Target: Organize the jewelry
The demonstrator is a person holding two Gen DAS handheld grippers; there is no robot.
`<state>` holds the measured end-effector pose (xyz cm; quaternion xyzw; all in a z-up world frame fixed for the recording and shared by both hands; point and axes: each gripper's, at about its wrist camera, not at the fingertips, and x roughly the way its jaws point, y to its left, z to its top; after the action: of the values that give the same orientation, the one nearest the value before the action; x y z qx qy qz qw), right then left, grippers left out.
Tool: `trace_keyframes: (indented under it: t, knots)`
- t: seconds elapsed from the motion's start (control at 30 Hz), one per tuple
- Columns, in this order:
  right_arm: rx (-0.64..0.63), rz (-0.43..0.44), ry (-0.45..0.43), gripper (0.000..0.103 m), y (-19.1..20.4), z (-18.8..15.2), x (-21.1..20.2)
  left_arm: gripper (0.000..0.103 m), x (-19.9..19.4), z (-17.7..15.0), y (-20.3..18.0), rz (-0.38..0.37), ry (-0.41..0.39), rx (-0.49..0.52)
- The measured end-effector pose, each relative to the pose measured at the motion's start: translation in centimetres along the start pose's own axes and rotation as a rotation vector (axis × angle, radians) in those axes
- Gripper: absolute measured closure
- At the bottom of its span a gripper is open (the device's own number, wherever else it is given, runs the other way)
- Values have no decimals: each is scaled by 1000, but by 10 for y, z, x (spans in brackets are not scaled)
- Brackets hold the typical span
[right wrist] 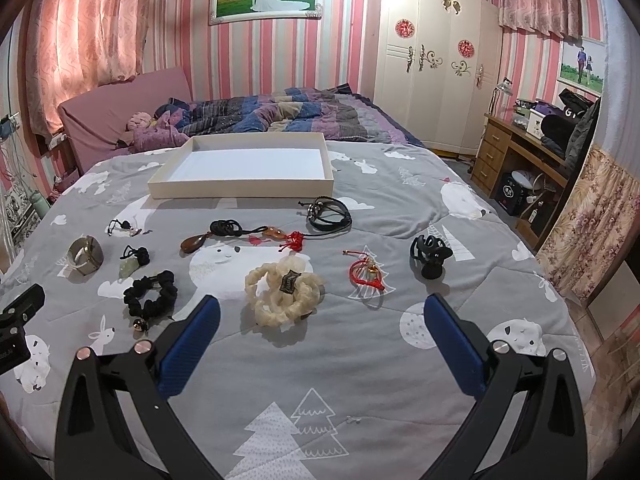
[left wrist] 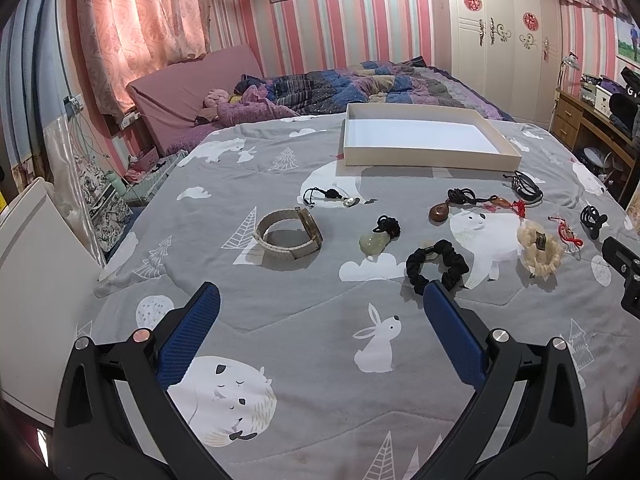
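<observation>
We have not started: both our left hand-held gripper (left wrist: pixel 322 300) and right hand-held gripper (right wrist: pixel 322 312) are released, holding nothing. Next we probably grasp the bracelet (right wrist: pixel 285 295) for the tray (right wrist: pixel 240 190).

Left gripper (left wrist: pixel 320 300) spread wide; right gripper (right wrist: pixel 320 312) likewise.

left gripper (left wrist: pixel 320 300): two black plastic arms with cut-out slots, low in frame
left pads (left wrist: pixel 188 340): deep blue, finely ribbed, rectangular
right gripper (right wrist: pixel 320 312): same black forked frame
right pads (right wrist: pixel 456 348): blue, textured
fasteners: round silver and copper-toned screw heads atop each arm
</observation>
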<state>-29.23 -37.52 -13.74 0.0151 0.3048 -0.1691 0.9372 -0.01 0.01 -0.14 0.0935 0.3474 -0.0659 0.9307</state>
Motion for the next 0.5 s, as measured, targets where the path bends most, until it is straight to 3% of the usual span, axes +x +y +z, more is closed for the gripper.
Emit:
trace_keyframes:
  t: [0.5]
  knots:
    - [3,-1,11,1,-3,-1,-4,3,-3,-2,3,-9,-2,-7]
